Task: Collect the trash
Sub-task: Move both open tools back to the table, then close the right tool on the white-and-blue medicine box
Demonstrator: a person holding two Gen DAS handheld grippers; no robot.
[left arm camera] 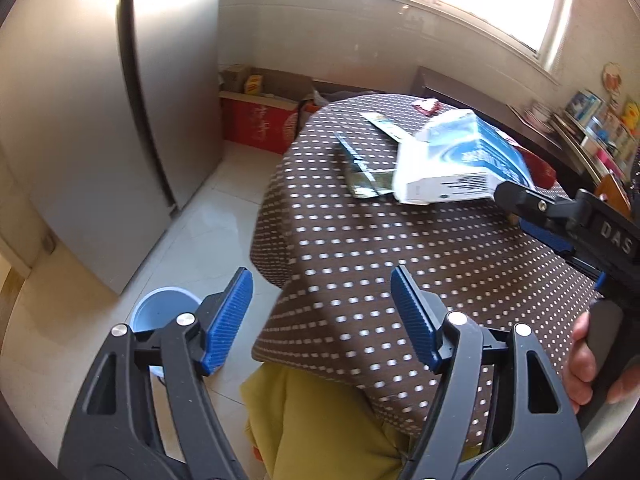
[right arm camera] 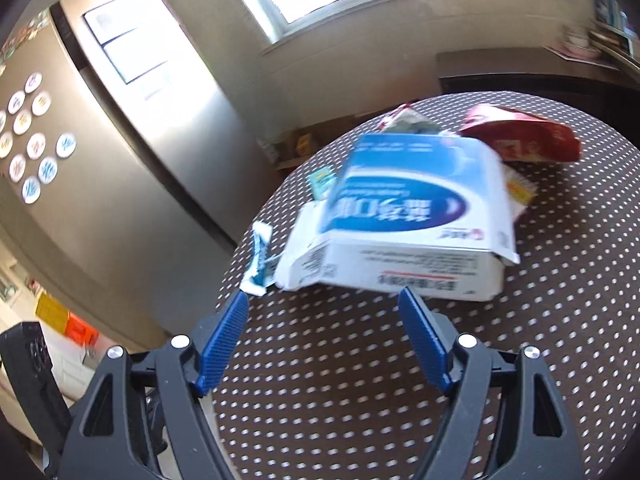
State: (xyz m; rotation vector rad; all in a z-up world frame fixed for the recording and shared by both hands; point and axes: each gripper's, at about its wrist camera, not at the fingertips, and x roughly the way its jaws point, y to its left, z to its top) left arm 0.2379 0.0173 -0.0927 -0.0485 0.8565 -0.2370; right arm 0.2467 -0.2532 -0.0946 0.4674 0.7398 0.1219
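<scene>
The round tabletop [left arm camera: 360,240], under a dotted brown cloth, carries the trash: a blue-and-white box [right arm camera: 404,224] lies near its middle, a red packet [right arm camera: 532,140] behind it, small wrappers [left arm camera: 366,176] beside it. The right hand-held gripper [right arm camera: 324,336] sits just short of the box, jaws wide and empty; it should probably straddle the box's near edge squarely before closing. The left hand-held gripper [left arm camera: 322,320] hangs open and empty at the table's edge, above a blue bin [left arm camera: 160,312] on the floor.

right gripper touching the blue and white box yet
Cannot tell. In the right wrist view the open right gripper has one fingertip right at the blue and white box edge, blurred.
</scene>
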